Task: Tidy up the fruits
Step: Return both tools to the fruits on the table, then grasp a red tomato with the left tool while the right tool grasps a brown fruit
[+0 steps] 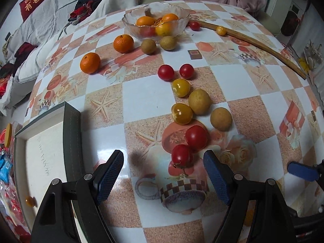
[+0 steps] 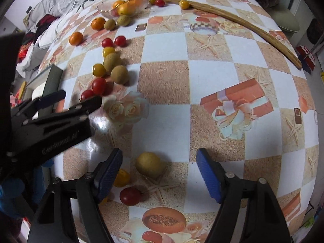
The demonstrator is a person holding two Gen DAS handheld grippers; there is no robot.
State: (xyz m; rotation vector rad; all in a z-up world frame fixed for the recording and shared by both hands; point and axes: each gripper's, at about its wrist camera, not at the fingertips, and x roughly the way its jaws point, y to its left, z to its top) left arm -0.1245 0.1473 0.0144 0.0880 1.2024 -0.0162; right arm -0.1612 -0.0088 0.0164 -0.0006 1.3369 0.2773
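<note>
The left gripper [image 1: 163, 175] is seen with fingers apart and nothing clamped, a red cherry tomato [image 1: 181, 155] lying on the table [image 1: 141, 93] in the gap, nearer the right-hand finger. The right gripper [image 2: 159, 175] is likewise held apart and empty, a round yellow-brown fruit [image 2: 149, 164] lying between its fingers toward the left one. Each fruit is judged nearest its own gripper, well short of the glass bowl [image 1: 156, 21].

Both claws point steeply downward. The left claw [image 1: 163, 172] has its blue pads spread wide with nothing pressed between them. The right claw [image 2: 159, 172] is likewise parted, its pads gripping nothing.
</note>
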